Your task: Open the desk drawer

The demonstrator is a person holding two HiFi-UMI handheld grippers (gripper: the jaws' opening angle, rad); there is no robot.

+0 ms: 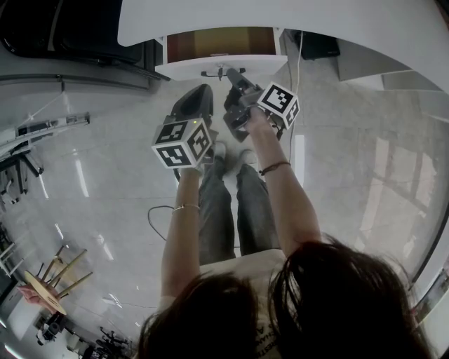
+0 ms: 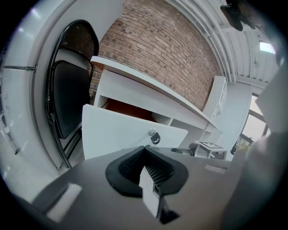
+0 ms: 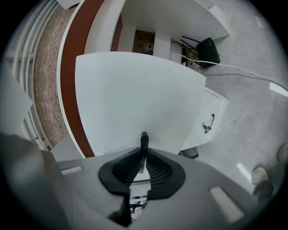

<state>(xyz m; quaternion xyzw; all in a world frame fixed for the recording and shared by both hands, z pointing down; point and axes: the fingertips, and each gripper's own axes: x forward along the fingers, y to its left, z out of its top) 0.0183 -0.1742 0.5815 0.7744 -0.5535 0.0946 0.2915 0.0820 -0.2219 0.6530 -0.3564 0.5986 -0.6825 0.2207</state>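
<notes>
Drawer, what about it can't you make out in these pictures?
- Drawer contents: in the head view the desk top covers all but a brown strip; in the left gripper view the drawer's front panel hides most of the inside.
- Handle: in the right gripper view, mostly hidden between the right gripper's closed jaws; only its tip shows.
- Lock: too small in the left gripper view to make out details.
</notes>
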